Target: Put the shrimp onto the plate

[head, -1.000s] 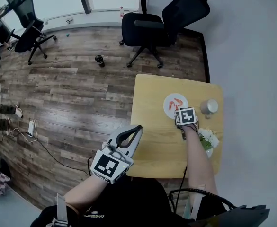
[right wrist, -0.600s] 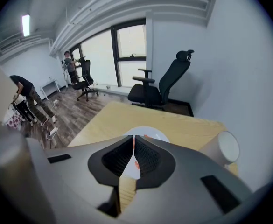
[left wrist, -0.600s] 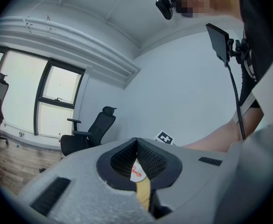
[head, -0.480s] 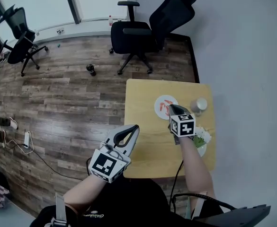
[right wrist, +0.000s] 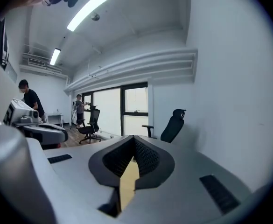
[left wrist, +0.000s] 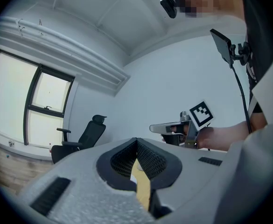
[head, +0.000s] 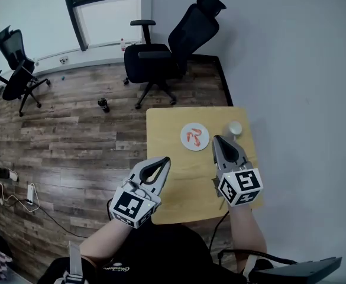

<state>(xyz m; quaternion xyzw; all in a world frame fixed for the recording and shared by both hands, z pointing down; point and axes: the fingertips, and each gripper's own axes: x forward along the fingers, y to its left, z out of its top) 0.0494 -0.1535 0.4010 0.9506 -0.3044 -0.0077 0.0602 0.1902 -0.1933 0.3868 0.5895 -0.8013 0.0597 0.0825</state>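
Two red shrimp (head: 193,137) lie on a small white plate (head: 201,130) near the far side of the yellow table (head: 184,182). My right gripper (head: 217,138) hovers above the table's right part, near side of the plate, its tips pointing at the plate; its jaws are shut with nothing between them. My left gripper (head: 164,160) hangs off the table's left front edge, also shut with nothing held. In the left gripper view the right gripper (left wrist: 166,127) shows side-on. Neither gripper view shows the plate.
A pale cup (head: 235,128) stands right of the plate, near the wall. A black office chair (head: 155,58) sits beyond the table's far edge, and a dark bottle (head: 103,105) stands on the wooden floor. The grey wall (head: 303,99) runs along the table's right side.
My right gripper has pulled back from the plate toward me and risen, now covering the white flowers at the table's right. The left gripper has hardly moved.
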